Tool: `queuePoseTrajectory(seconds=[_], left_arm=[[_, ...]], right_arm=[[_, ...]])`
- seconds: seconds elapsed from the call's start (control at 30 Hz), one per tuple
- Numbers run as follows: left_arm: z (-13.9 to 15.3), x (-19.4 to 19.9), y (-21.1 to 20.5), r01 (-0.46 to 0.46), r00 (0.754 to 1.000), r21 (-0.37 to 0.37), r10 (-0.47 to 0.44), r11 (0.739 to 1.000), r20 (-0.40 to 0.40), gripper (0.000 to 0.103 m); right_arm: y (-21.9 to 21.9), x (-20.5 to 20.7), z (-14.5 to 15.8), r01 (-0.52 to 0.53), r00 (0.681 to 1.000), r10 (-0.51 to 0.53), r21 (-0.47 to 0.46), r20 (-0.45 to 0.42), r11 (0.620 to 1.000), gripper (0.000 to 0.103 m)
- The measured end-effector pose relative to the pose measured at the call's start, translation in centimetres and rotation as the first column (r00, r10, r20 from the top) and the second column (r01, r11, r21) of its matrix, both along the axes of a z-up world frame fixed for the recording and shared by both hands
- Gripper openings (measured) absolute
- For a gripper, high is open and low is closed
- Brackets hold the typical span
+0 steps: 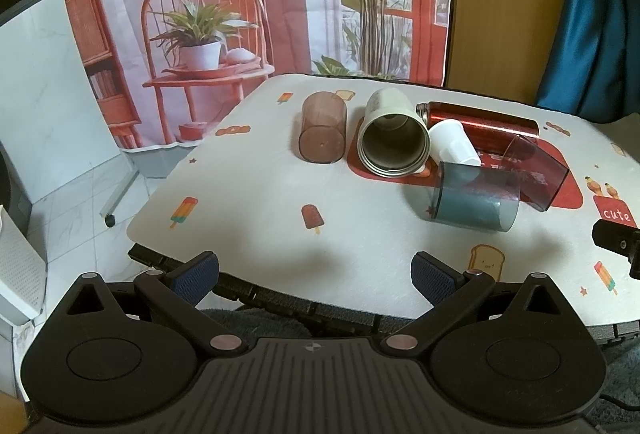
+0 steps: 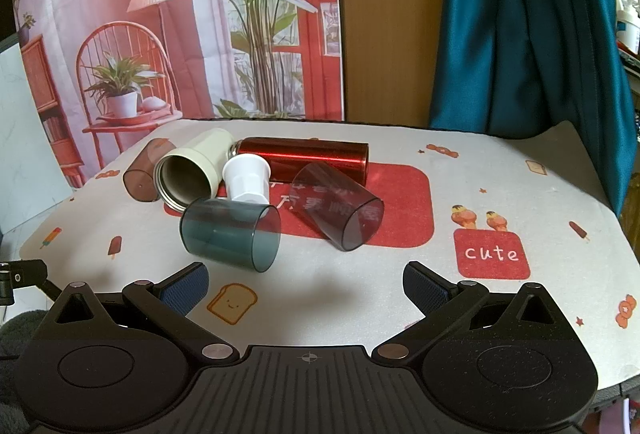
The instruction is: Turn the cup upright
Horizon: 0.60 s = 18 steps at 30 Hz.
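Observation:
Several cups lie on their sides on the table. A clear blue cup [image 1: 474,198] [image 2: 230,236] lies nearest. A purple clear cup [image 1: 536,176] [image 2: 338,206] lies to its right. A small white cup [image 1: 454,144] [image 2: 246,180], a cream metal-rimmed cup [image 1: 394,138] [image 2: 192,170], a brown clear cup [image 1: 323,128] [image 2: 146,176] and a red metal bottle [image 1: 480,124] [image 2: 308,158] lie behind. My left gripper [image 1: 314,270] is open and empty at the table's near edge. My right gripper [image 2: 306,284] is open and empty, just short of the blue cup.
The table [image 1: 260,202] [image 2: 500,194] has a white printed cover with a red mat [image 2: 400,206] under the cups. A printed backdrop [image 1: 240,14] hangs behind, a blue curtain [image 2: 520,26] at the right. The other gripper's tip [image 1: 616,238] shows at the right edge.

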<state>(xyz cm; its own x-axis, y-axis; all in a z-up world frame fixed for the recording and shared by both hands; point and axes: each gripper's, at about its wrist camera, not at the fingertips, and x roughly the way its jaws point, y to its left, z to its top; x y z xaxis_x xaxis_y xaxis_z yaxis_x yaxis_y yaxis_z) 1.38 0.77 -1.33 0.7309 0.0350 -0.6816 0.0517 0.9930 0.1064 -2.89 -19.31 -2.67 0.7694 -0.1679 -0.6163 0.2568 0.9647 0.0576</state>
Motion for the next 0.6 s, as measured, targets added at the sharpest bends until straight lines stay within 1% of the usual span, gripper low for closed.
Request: queuePoseTrajectory(seconds=[0.6], left_arm=[[-0.06,0.07,0.18,-0.005,1.0,0.0,0.005,1.0,-0.005,0.103]], right_arm=[[0.05,-0.02,0.03,0.004,1.0,-0.004,0.0,-0.003,1.0,0.103]])
